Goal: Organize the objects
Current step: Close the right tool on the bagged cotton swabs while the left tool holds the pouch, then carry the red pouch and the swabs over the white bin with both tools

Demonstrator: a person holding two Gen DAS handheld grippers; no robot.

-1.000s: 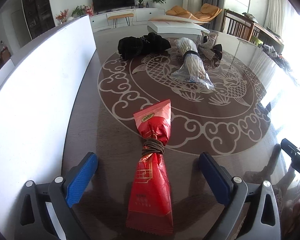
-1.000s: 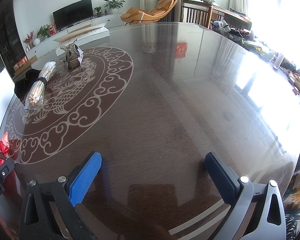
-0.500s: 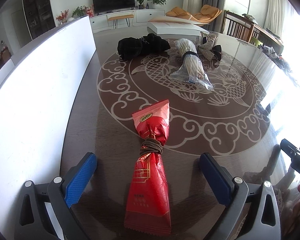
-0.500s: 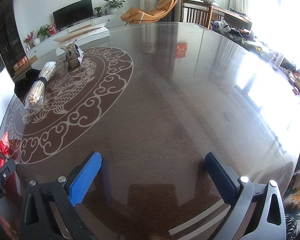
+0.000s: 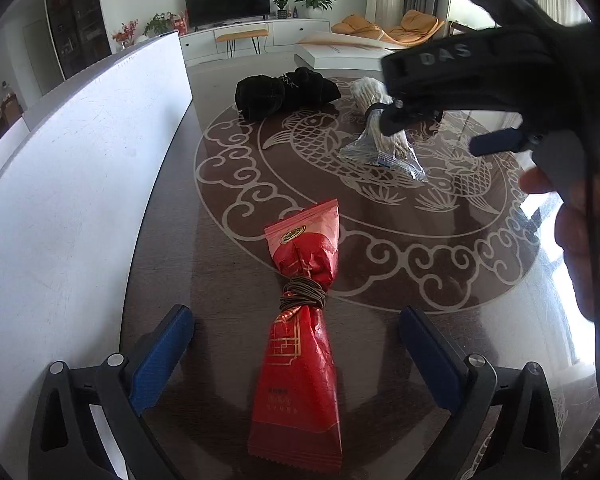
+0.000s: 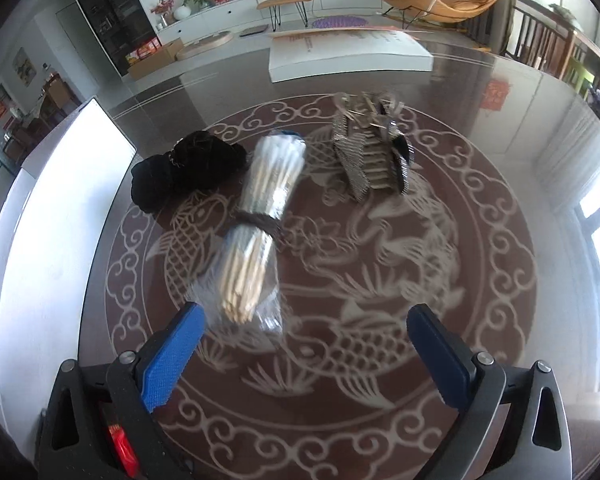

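Observation:
A red packet (image 5: 300,360) tied with a brown cord lies on the table between the fingers of my open left gripper (image 5: 294,314), which do not touch it. My right gripper (image 6: 306,314) hovers over a clear bag of thin sticks (image 6: 256,236) with its jaws wide and closing. The bag's near end shows in the gap by the left finger (image 6: 172,356), untouched. In the left wrist view the right gripper's black body (image 5: 444,56) and a person's hand (image 5: 580,248) fill the upper right above that bag (image 5: 384,152).
A black cloth bundle (image 6: 184,168) lies left of the sticks and a patterned silver-grey package (image 6: 372,156) to their right. A white board (image 5: 80,180) stands along the left table edge. A flat white box (image 6: 348,56) lies at the far edge of the dark patterned table (image 6: 500,100).
The right gripper has swung left across the table to above the stick bag and now shows in the left wrist view. The left gripper and red packet have not moved.

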